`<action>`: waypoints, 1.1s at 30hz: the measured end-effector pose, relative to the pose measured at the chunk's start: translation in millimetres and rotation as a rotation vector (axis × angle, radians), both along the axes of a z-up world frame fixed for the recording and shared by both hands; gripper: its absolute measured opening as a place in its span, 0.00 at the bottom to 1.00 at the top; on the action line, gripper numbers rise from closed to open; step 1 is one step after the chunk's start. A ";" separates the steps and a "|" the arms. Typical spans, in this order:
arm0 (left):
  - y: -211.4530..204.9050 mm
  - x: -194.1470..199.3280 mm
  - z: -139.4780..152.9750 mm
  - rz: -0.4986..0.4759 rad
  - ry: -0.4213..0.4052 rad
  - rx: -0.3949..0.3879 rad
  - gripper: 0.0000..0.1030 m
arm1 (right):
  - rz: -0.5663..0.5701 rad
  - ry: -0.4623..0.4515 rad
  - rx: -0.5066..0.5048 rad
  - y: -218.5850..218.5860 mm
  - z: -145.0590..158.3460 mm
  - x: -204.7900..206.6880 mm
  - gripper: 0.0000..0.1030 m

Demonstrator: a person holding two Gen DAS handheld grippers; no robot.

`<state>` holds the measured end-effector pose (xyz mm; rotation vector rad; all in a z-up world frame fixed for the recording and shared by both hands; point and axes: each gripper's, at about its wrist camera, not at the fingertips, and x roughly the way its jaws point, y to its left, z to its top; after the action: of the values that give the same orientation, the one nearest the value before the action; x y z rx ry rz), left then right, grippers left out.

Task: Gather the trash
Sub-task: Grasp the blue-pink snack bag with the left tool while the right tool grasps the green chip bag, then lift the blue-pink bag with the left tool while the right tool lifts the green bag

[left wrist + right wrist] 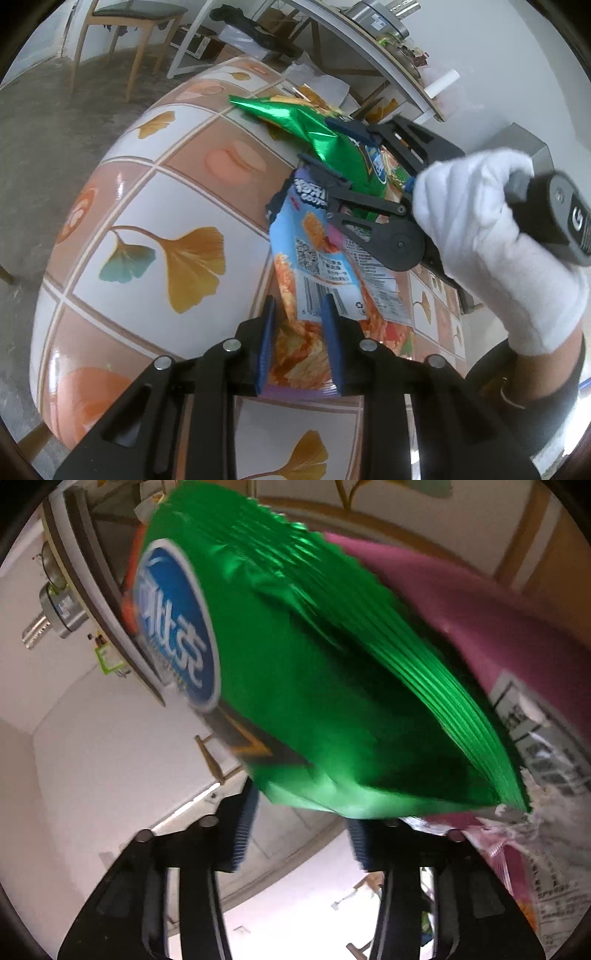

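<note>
Two wrappers are held above the desk [192, 155]: left gripper [297, 343] jaws clamped on the blue bag [314, 251], right gripper [325, 147] jaws clamped on the green bag [332, 147].

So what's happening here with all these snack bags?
A person in white gloves is clearing empty snack wrappers off a tiled table, one hand-held gripper in each hand. The left hand-held gripper is clamped on a blue and orange snack bag. The right hand-held gripper has a shiny green bag between its fingers; whether it grips it yet is unclear.
</note>
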<state>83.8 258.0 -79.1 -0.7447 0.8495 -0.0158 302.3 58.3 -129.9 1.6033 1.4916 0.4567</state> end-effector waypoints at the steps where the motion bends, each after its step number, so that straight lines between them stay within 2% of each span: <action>1: 0.1 -1.2 0.4 0.005 0.001 0.003 0.23 | 0.001 -0.006 0.008 -2.5 -0.4 0.0 0.30; 9: -1.4 -4.4 0.9 0.018 0.004 0.021 0.21 | 0.031 -0.097 0.063 -67.8 20.2 -0.3 0.20; 11: -2.3 -4.0 0.9 0.018 0.005 0.022 0.20 | 0.046 -0.126 0.084 -72.5 25.8 -2.7 0.19; 15: -3.3 -3.3 0.0 0.021 0.003 0.028 0.20 | 0.110 -0.227 0.143 -97.1 43.5 -14.6 0.16; 16: -3.4 -3.2 -0.4 0.022 0.004 0.024 0.20 | 0.140 -0.260 0.157 -106.8 48.8 -20.0 0.08; 17: -3.5 -3.2 -0.9 0.024 0.004 0.019 0.20 | 0.161 -0.278 0.156 -104.6 52.7 -25.2 0.08; 19: -3.9 -3.3 -1.0 0.022 0.005 0.018 0.20 | 0.215 -0.315 0.135 -132.3 56.7 -38.4 0.09; 21: -3.5 -2.8 -0.9 0.023 0.009 0.011 0.20 | 0.251 -0.321 0.081 -163.2 53.5 -55.8 0.13; 23: -2.5 -1.7 -1.0 0.024 0.013 0.007 0.20 | 0.239 -0.309 0.018 -178.0 46.9 -68.8 0.20; 25: -1.7 0.6 -1.1 0.022 0.018 0.007 0.20 | 0.170 -0.273 -0.013 -207.8 33.5 -80.9 0.46; 30: -2.8 2.3 -0.6 0.022 0.026 0.010 0.22 | 0.033 -0.237 -0.007 -219.4 16.2 -104.1 0.60; 33: -4.3 3.8 -0.1 0.020 0.027 0.009 0.26 | -0.016 -0.238 -0.009 -222.4 14.7 -119.7 0.60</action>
<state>87.5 253.6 -79.2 -0.7466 0.8672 0.0161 182.5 -164.1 -115.2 1.4957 1.2989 0.6080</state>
